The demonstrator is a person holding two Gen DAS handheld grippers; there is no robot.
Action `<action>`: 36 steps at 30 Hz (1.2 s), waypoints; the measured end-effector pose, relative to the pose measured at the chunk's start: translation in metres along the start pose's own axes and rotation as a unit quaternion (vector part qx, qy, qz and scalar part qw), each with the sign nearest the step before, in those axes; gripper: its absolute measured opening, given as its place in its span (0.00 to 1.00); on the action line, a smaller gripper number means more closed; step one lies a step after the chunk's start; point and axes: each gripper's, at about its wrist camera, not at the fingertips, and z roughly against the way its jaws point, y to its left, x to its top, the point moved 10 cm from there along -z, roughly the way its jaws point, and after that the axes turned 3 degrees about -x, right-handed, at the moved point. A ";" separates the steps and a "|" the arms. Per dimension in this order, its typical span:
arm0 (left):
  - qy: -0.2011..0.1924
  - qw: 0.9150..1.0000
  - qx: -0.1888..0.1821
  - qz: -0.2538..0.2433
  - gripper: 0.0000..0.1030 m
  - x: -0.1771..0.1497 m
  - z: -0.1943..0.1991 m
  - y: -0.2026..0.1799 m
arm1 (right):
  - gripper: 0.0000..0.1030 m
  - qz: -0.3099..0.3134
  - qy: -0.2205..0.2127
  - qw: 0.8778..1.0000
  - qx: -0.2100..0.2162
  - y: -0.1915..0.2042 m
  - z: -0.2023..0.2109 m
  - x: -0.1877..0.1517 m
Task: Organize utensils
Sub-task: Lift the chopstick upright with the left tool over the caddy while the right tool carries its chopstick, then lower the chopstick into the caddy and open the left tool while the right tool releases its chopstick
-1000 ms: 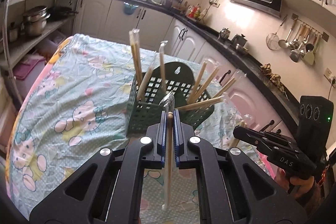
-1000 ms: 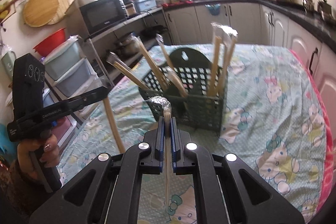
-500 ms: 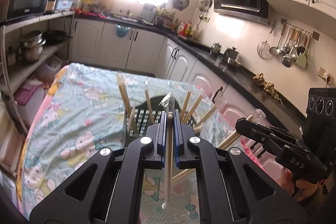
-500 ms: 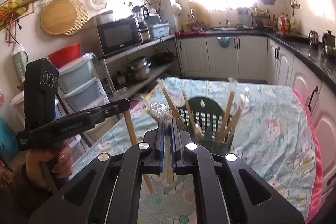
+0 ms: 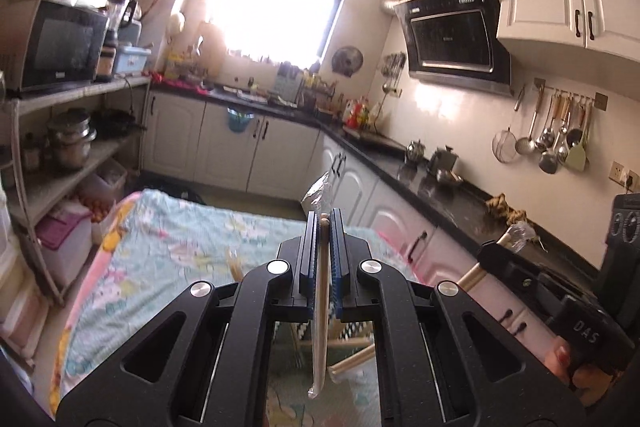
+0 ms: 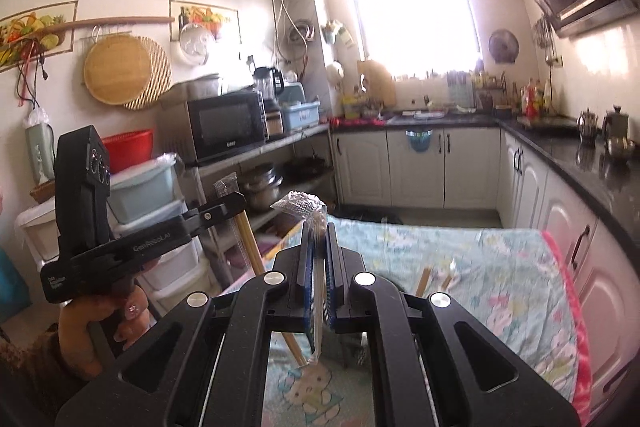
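My left gripper [image 5: 324, 223] is shut on a plastic-wrapped pair of wooden chopsticks [image 5: 320, 307], held high above the table. My right gripper [image 6: 318, 227] is shut on another wrapped pair of chopsticks [image 6: 318, 291], its crumpled wrapper end sticking out above the fingertips. Each gripper shows in the other's view, the right one [image 5: 490, 255] at the right and the left one [image 6: 236, 201] at the left, each with its chopsticks. The green basket is almost hidden under the grippers; only tips of wrapped chopsticks [image 6: 424, 277] standing in it show.
The table has a light blue cartoon cloth [image 5: 168, 243] with a pink edge [image 6: 568, 291]. A black counter with kettles [image 5: 436, 163] runs along the right. Metal shelves with a microwave [image 6: 228, 125] and pots stand at the left.
Both grippers have risen and tilted upward, each with its chopsticks still clamped. The basket has dropped from the middle of both views to under the grippers.
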 end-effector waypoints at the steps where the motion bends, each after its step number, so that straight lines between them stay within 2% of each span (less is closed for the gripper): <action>1: -0.008 1.000 0.003 -0.002 0.03 0.005 0.000 -0.001 | 0.06 0.009 -0.010 1.000 -0.006 0.000 0.001 0.008; 9: -0.052 0.998 0.026 -0.014 0.03 0.039 -0.008 -0.005 | 0.06 0.029 -0.079 0.996 -0.037 -0.009 0.009 0.043; 15: -0.065 0.997 0.041 -0.024 0.03 0.051 -0.022 -0.002 | 0.06 0.026 -0.098 0.993 -0.055 -0.027 0.003 0.051; 21: -0.072 0.995 0.057 -0.032 0.03 0.048 -0.036 0.005 | 0.06 0.024 -0.095 0.993 -0.068 -0.040 -0.008 0.044; 30: -0.069 0.995 0.065 -0.024 0.03 0.019 -0.055 0.026 | 0.06 0.008 -0.053 0.995 -0.083 -0.053 -0.044 0.011; 36: -0.047 0.997 0.066 -0.008 0.03 -0.004 -0.066 0.040 | 0.06 0.012 -0.033 0.996 -0.088 -0.055 -0.063 -0.010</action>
